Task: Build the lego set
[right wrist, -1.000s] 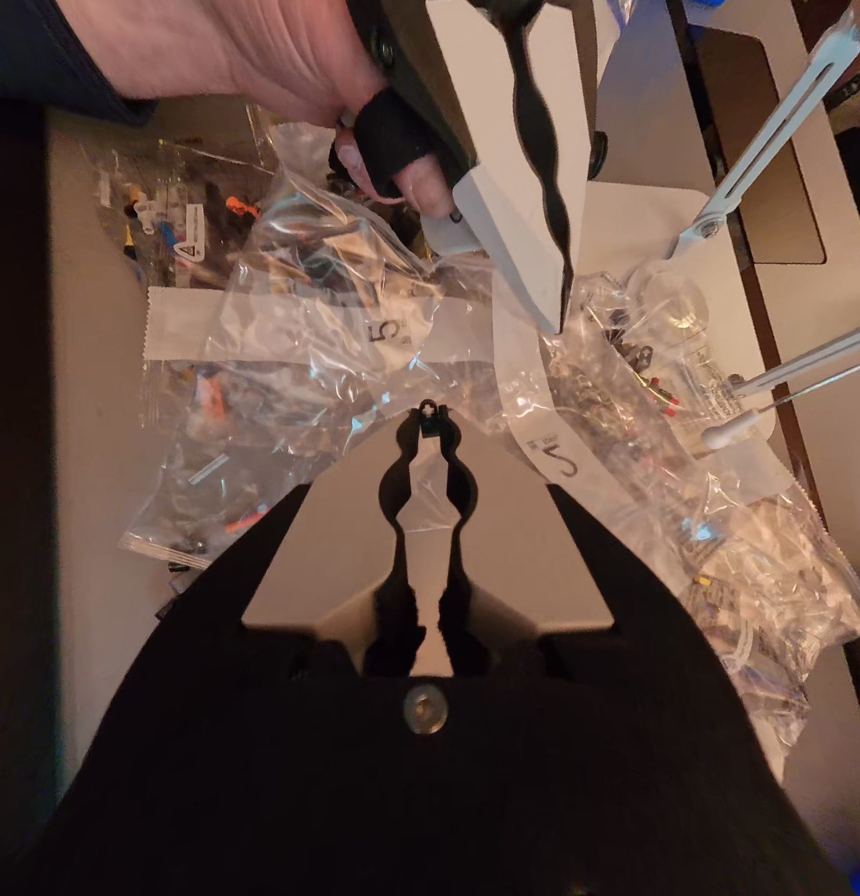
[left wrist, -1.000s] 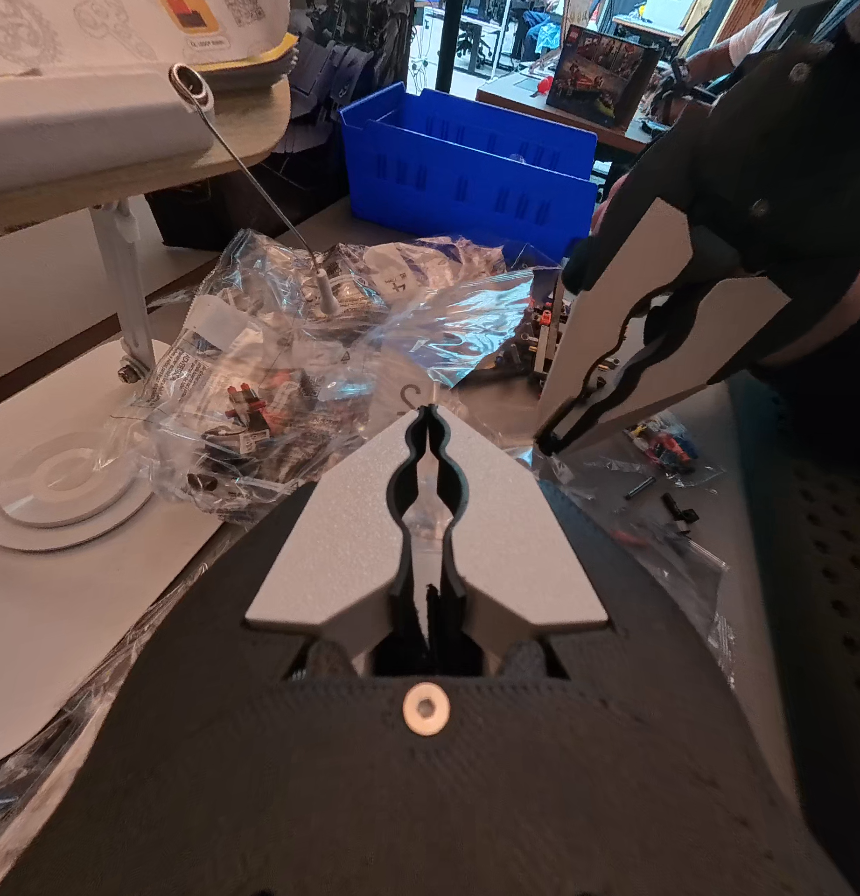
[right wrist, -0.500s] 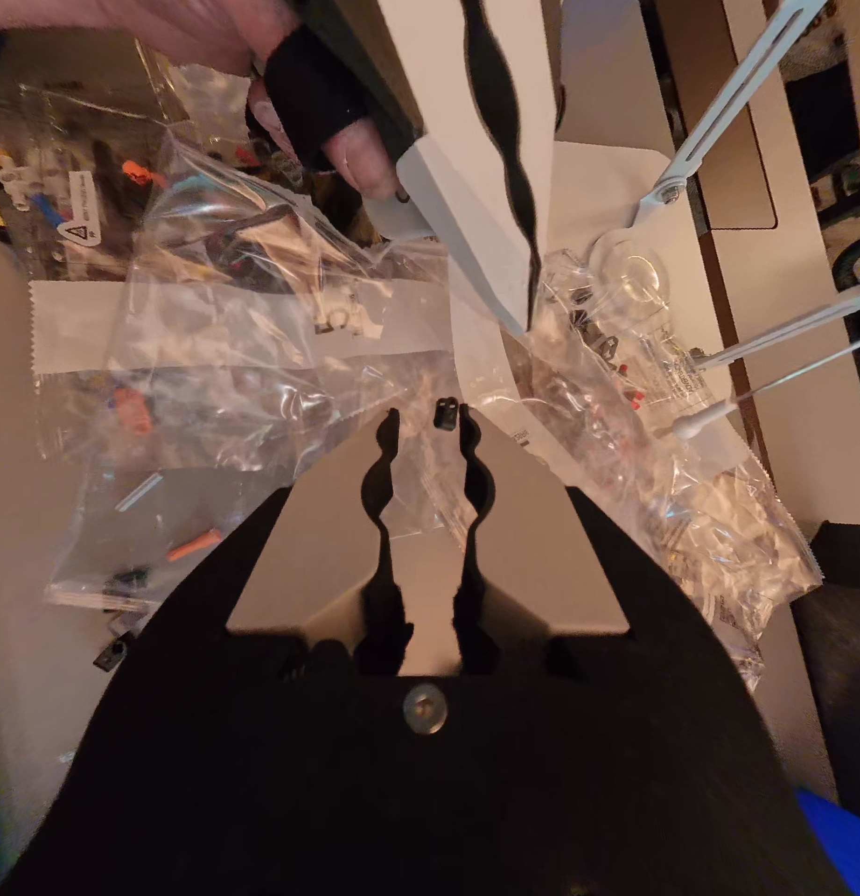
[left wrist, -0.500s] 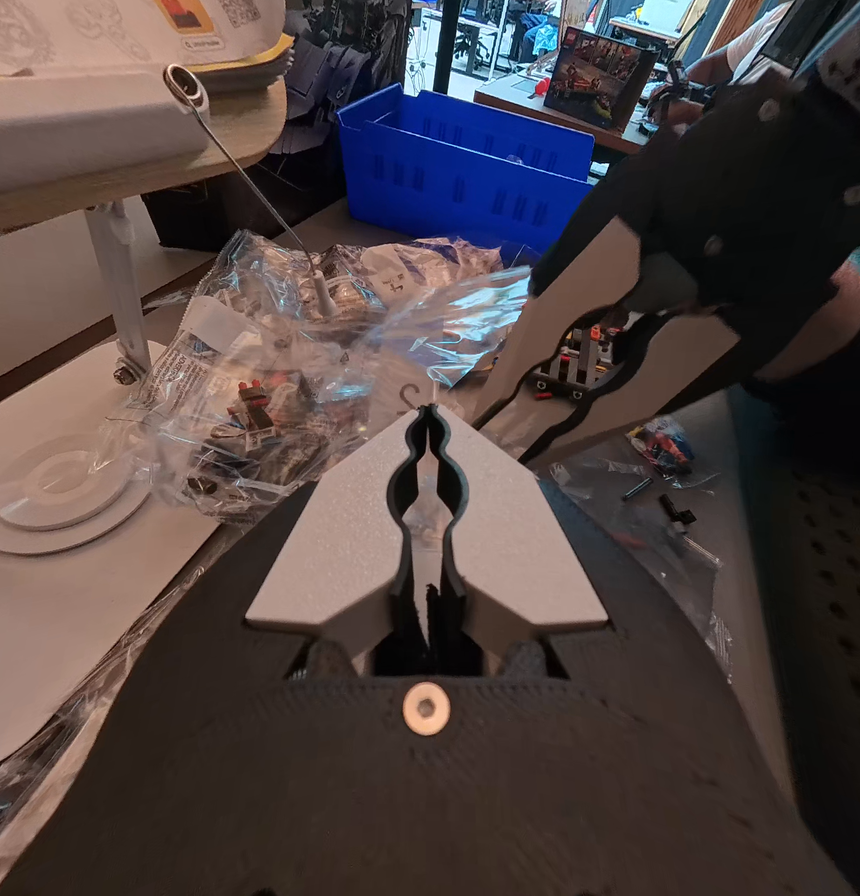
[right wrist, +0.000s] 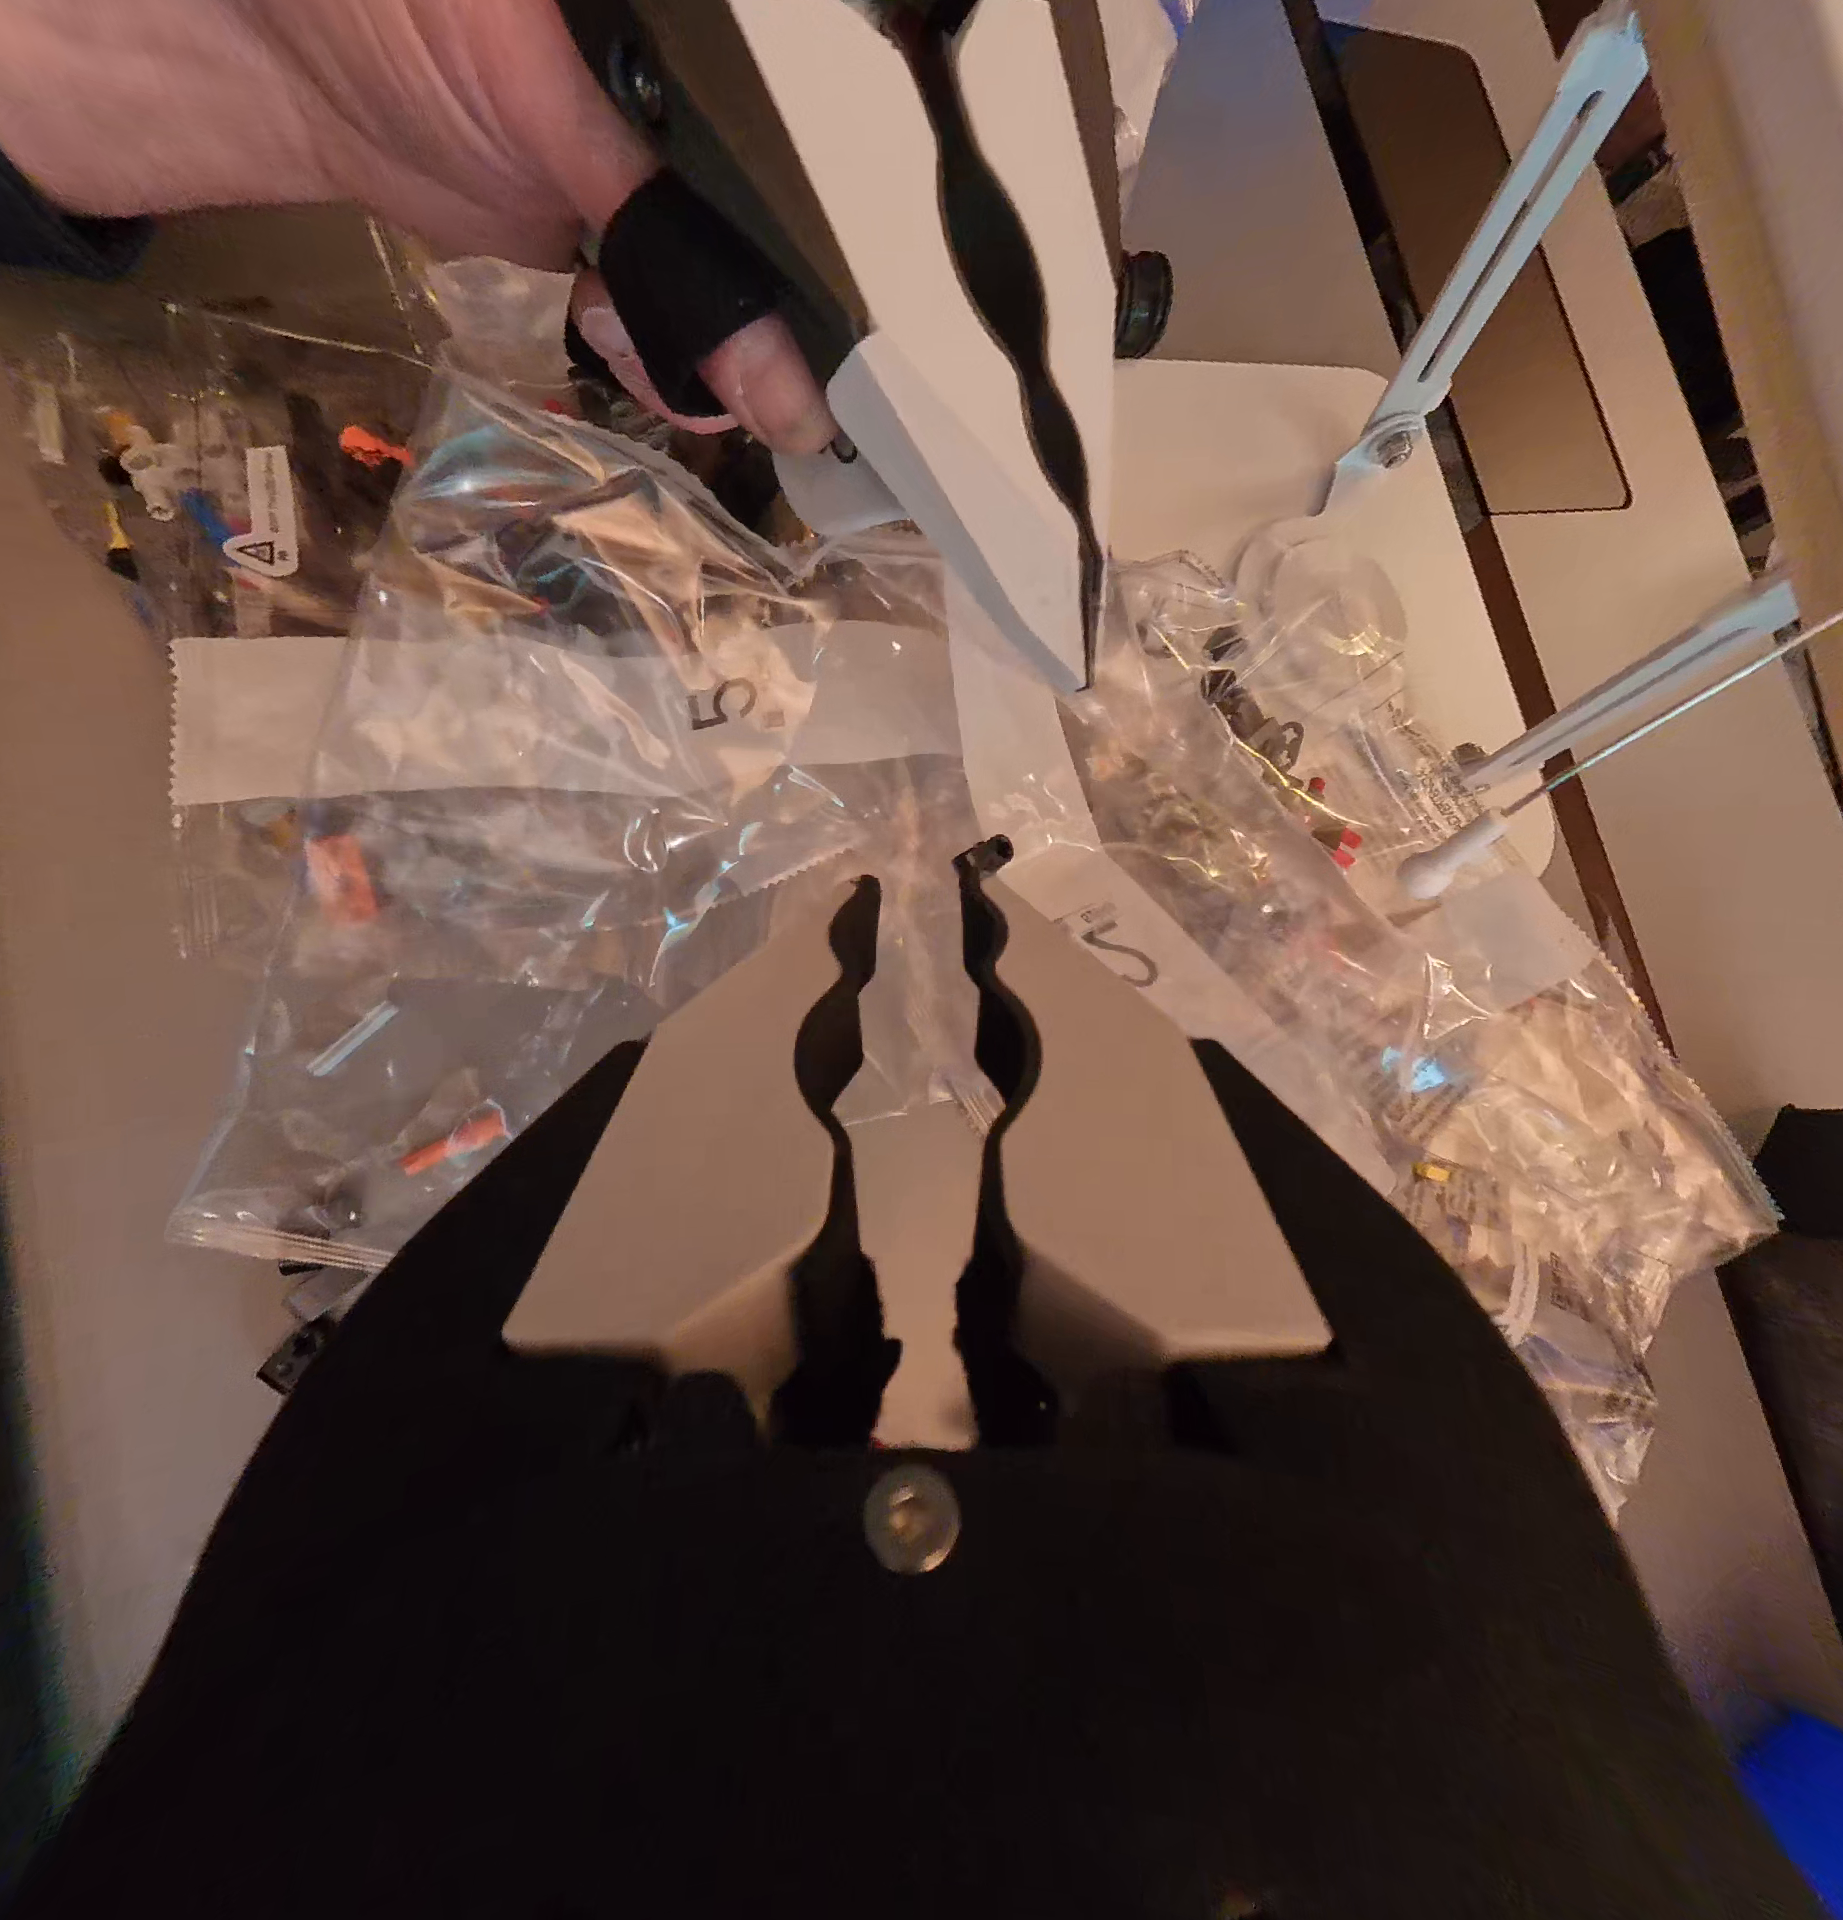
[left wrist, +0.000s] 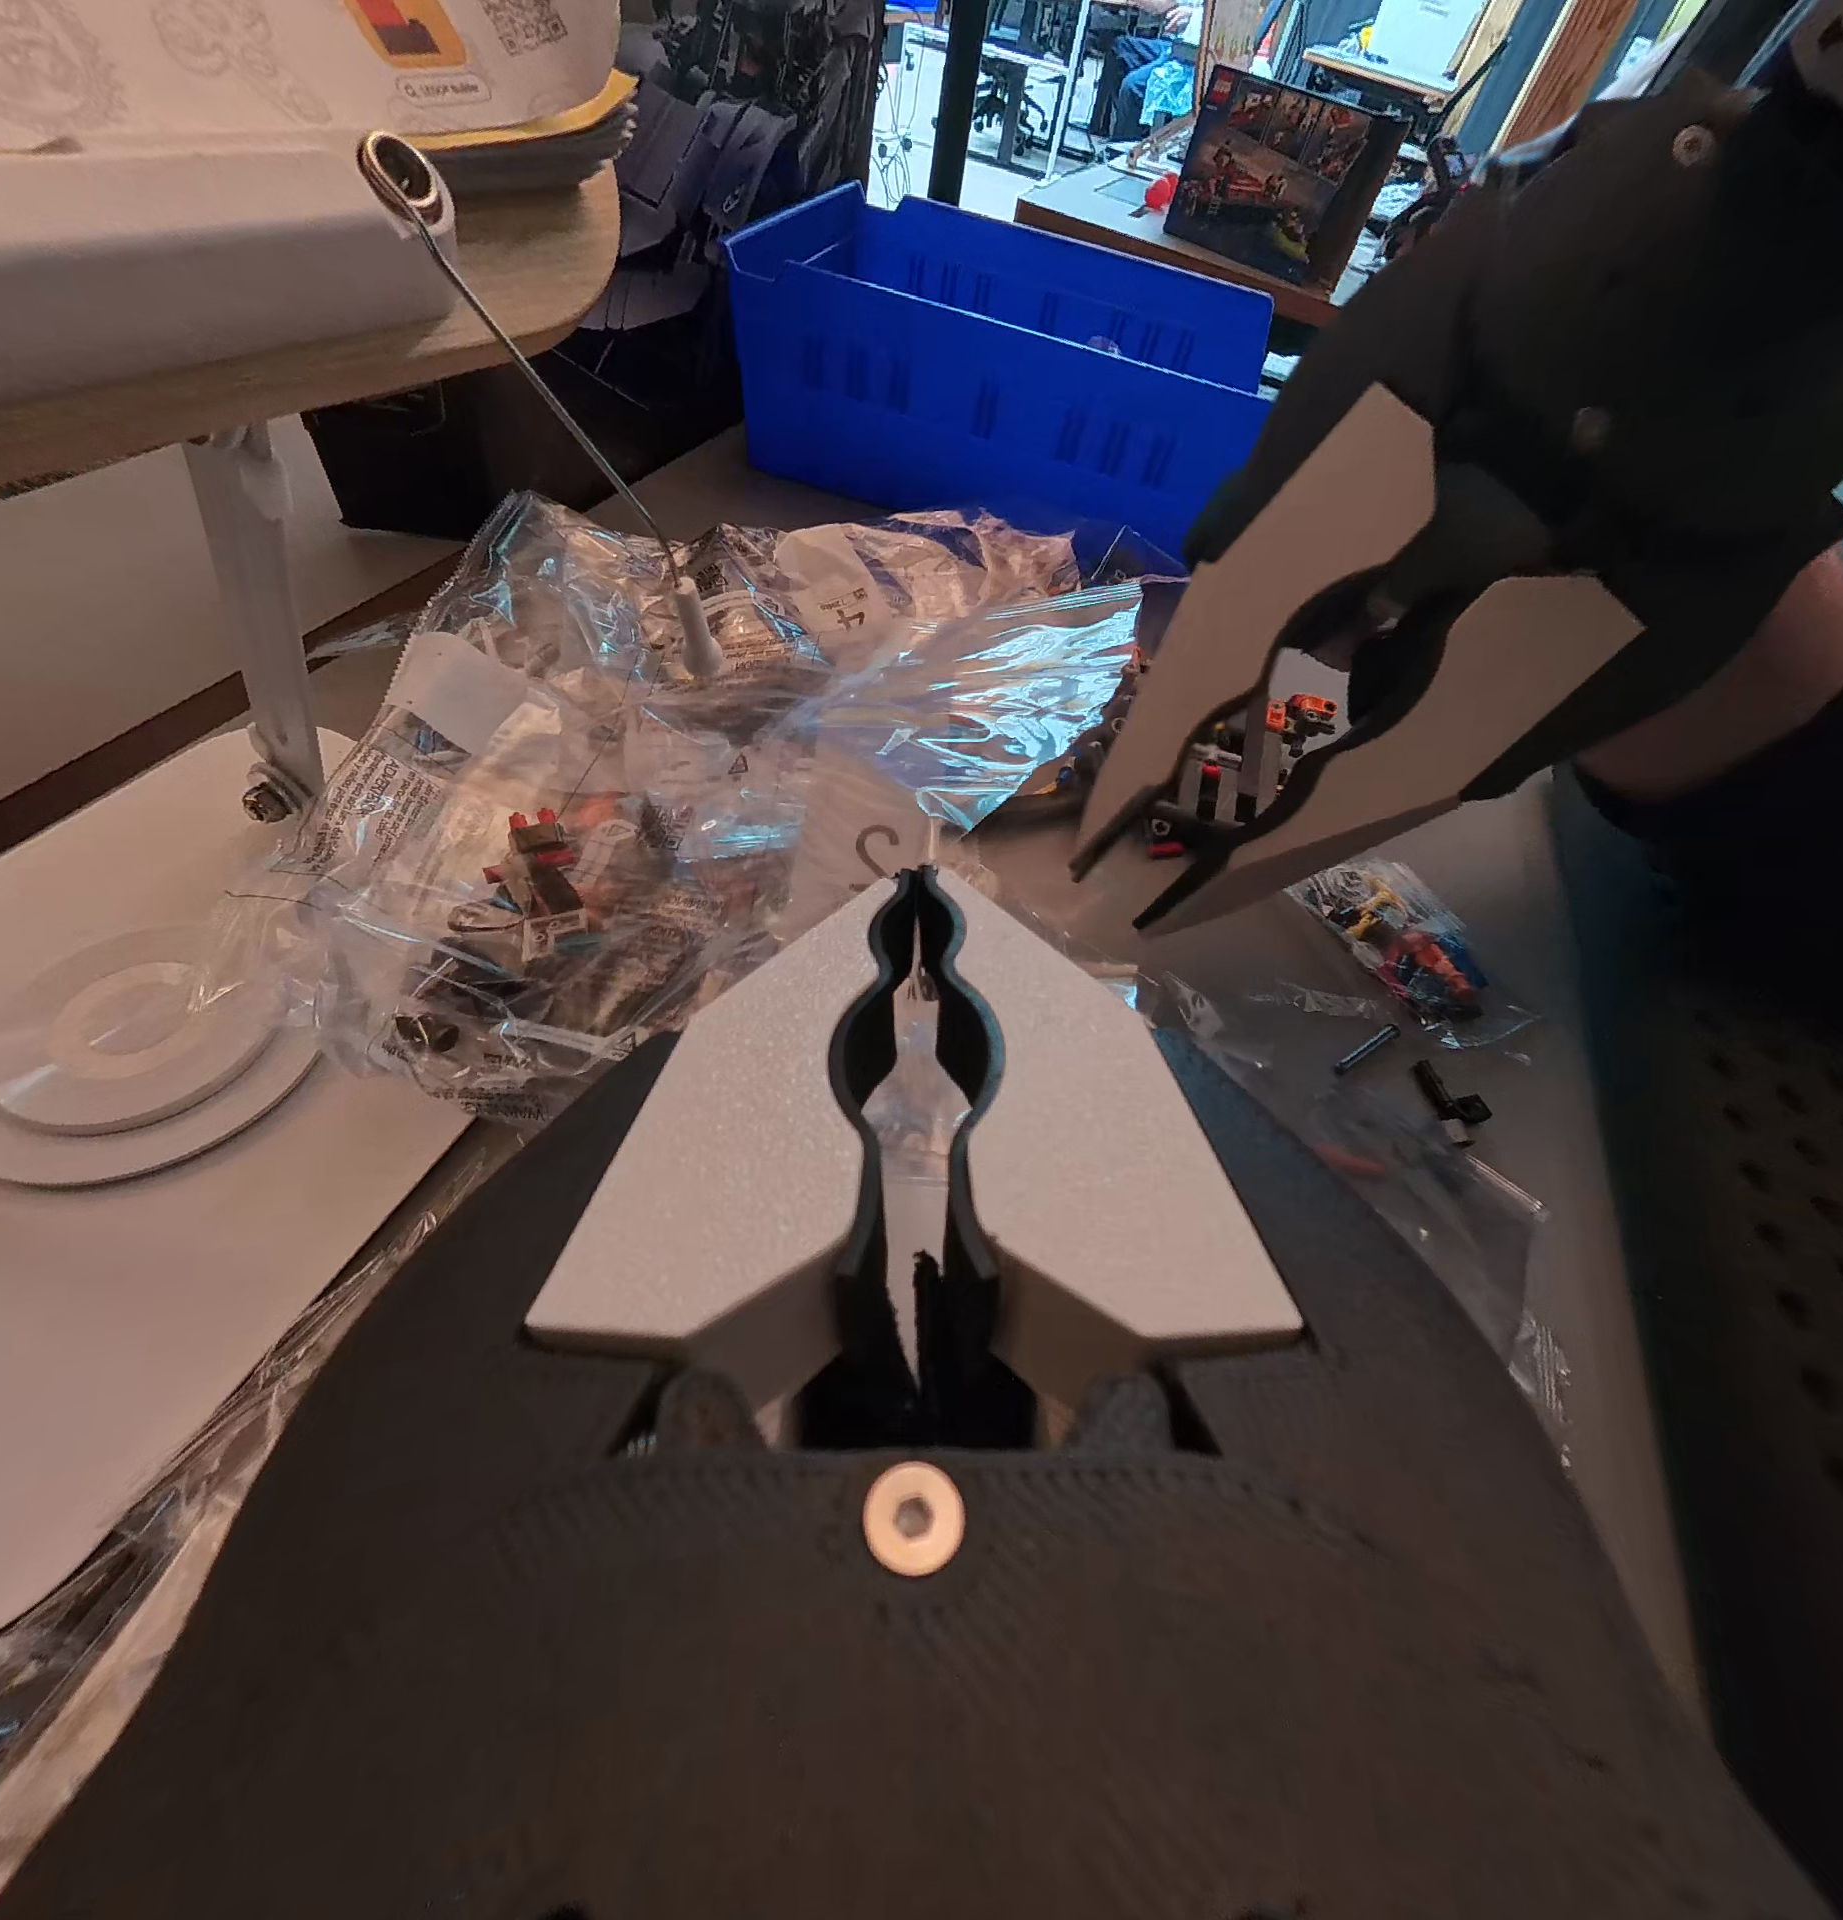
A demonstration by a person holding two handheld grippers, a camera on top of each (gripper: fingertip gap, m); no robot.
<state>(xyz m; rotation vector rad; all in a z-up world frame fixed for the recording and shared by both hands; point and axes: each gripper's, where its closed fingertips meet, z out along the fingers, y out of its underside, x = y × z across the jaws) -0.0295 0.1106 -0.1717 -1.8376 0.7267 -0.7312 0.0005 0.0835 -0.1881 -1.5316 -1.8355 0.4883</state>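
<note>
Evidently, little has been built: most parts are seen sealed in clear bags (right wrist: 543, 790) heaped on the table (left wrist: 1561, 935), and only a small partial model (left wrist: 1244, 764) is shown behind the right gripper (left wrist: 1109, 899), beside a blue bin (left wrist: 1000, 384). Its fingers are held apart, a small black piece (right wrist: 984, 854) at one tip. The left gripper (left wrist: 919, 878) is shown closed, apparently empty.

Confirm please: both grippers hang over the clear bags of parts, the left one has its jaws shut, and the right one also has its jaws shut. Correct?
Not quite. The right gripper has its jaws open, as the right wrist view shows. The rest stands: both hang over the clear bags, and the left gripper is shut.
</note>
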